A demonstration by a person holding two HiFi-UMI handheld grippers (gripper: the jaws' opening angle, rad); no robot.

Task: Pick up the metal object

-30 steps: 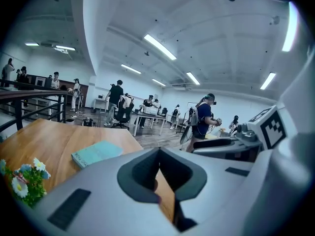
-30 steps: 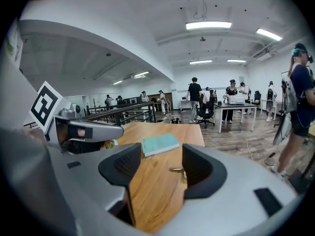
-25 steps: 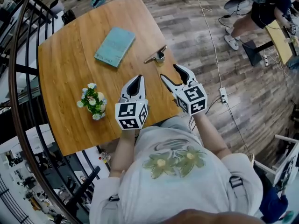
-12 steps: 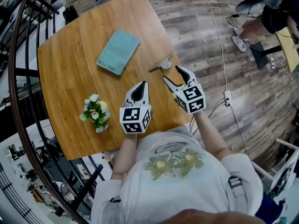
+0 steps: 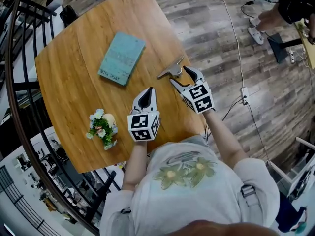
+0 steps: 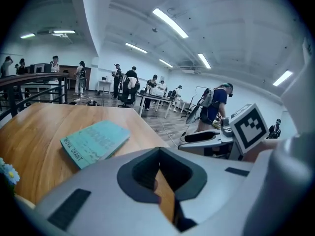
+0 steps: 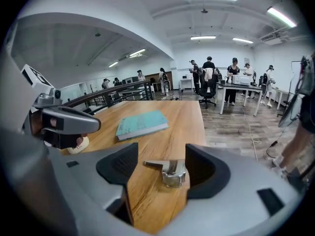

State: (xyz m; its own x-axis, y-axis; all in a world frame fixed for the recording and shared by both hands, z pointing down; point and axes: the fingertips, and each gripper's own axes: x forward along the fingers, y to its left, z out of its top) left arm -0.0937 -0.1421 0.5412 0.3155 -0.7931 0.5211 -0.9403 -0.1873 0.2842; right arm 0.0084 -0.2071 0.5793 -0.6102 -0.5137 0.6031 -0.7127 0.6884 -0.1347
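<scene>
**Item 1: metal object**. It has a short hexagonal body with a flat arm sticking out to the left. It lies on the wooden counter, right of centre in the head view and close to the counter's right edge.

**Item 2: right tongs**. The jaws are spread wide and opening further. In the right gripper view the metal object sits between them, nearer the right jaw, and neither pad touches it.

- Handling note: I judge this to be the final approach before the pinch.
- I would centre the hexagonal body between the pads and come low to the wood.
- I would close on the body's flat sides rather than on the thin arm, which would likely twist out.
- Closing off-centre could nudge the piece toward the nearby edge.

**Item 3: left tongs**. They are pressed together and pinch nothing, idle over the counter at the centre of the head view.

**Item 4: flower pot**. This small pale pot is the only container present. It holds a bunch of small flowers with green leaves and stands at lower left of the head view, well apart from the metal object.

**Item 5: teal book**. It lies closed and flat at upper centre-left of the head view.
</scene>
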